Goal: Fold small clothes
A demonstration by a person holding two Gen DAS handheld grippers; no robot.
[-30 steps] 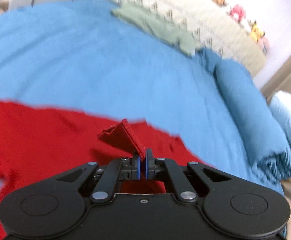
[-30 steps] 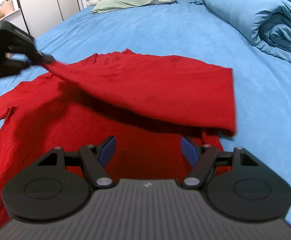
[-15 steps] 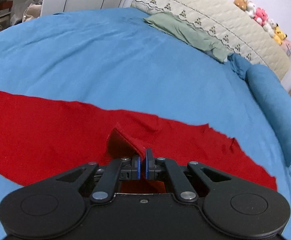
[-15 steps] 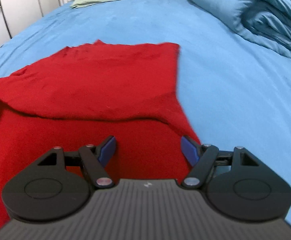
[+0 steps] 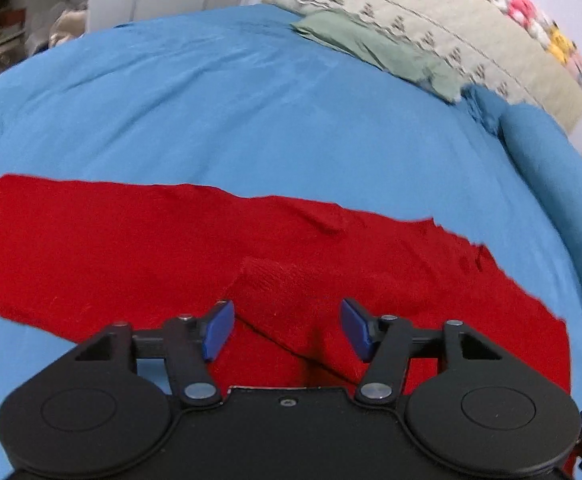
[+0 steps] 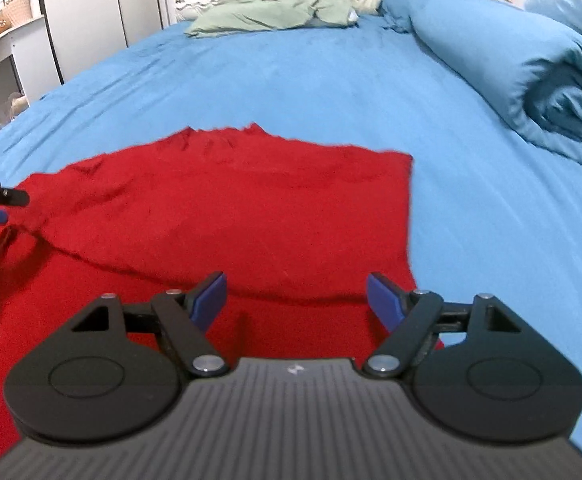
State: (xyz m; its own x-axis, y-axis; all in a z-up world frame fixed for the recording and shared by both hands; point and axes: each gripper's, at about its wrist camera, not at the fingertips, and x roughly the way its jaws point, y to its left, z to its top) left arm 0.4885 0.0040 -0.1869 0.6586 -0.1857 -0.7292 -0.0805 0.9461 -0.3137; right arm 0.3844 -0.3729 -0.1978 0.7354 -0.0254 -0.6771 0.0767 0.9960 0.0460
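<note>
Red sweater [image 5: 275,264] lies on the blue bedsheet [image 5: 251,112] in my left wrist view, a folded cuff between my left gripper's [image 5: 287,330] spread jaws. Right wrist view: the sweater [image 6: 251,208] lies folded across, my right gripper [image 6: 297,300] released above its near edge.

Sweater [image 6: 227,216] lies on bed [image 6: 331,92], duvet [image 6: 531,76] right.

Sweater [image 6: 251,216]: plain red, no pattern. Bedsheet [image 6: 291,92]: plain blue. Rolled duvet [image 6: 531,80], at 2 o'clock in the right wrist view: same blue. Pillow [image 6: 267,16], at 12 o'clock: sage green. Headboard [image 5: 431,28]: cream, with a row of small dark motifs. Gripper finger pads [image 5: 219,330]: blue on black bodies.
</note>
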